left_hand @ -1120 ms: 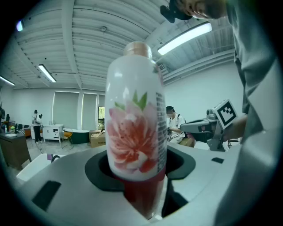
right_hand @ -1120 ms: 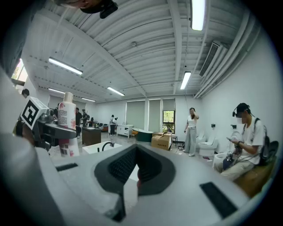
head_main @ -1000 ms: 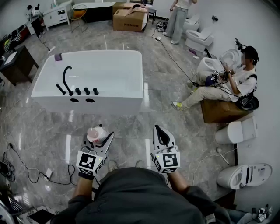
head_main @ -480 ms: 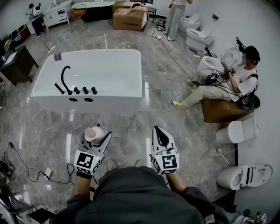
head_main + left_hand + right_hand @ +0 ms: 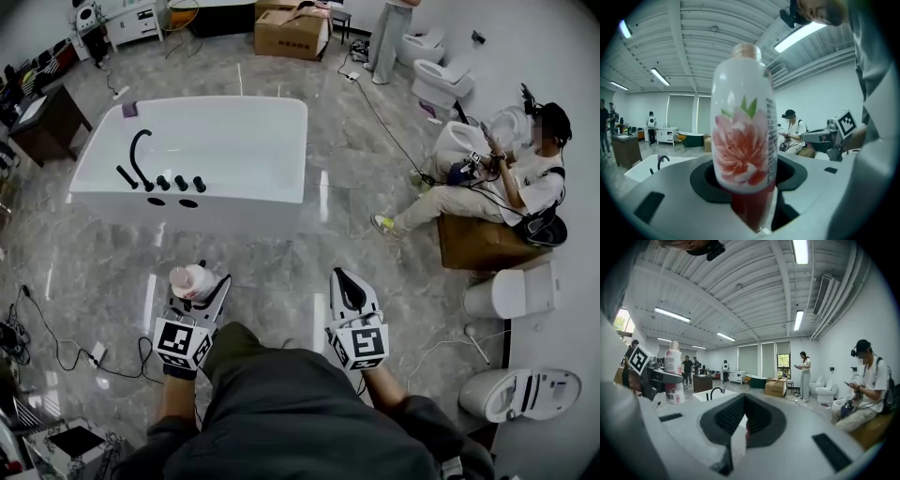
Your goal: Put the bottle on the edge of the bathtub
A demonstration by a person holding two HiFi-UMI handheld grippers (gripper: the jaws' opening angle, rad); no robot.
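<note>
– White plastic, pink flower print: what's the L gripper (image 5: 201,289) doing w/ it?
– It's clamping the bottle (image 5: 743,122) low on its body, 1 jaw pressing on each side. The bottle's standing upright btw. the jaws, w/ a pinkish cap on top and a reddish band at the bottom.
– And the R gripper (image 5: 745,425)?
– It's carrying nothing. Its 2 jaws are lying together, pads meeting at the tips. In the head view it's hanging beside the L one, approx. level w/ it, both in front of the person's body.
– Where's the bottle sitting vs. the bathtub (image 5: 234,214)?
– It's hanging in the air over the grey marble floor (image 5: 281,281), apart from the tub, on the near side of its long wall. It isn't touching the rim.
– What's showing on the tub itself?
– A black faucet (image 5: 139,150) is arching over the left end, w/ black knobs running in a row beside it. A small purple item (image 5: 129,110) is lying on the far-left corner of the rim.
– Farther out?
– A seated person (image 5: 487,183) is leaning over something in the hands at the right. White toilets (image 5: 511,292) are standing along that side. A cardboard box (image 5: 291,28) is lying open beyond the tub.
</note>
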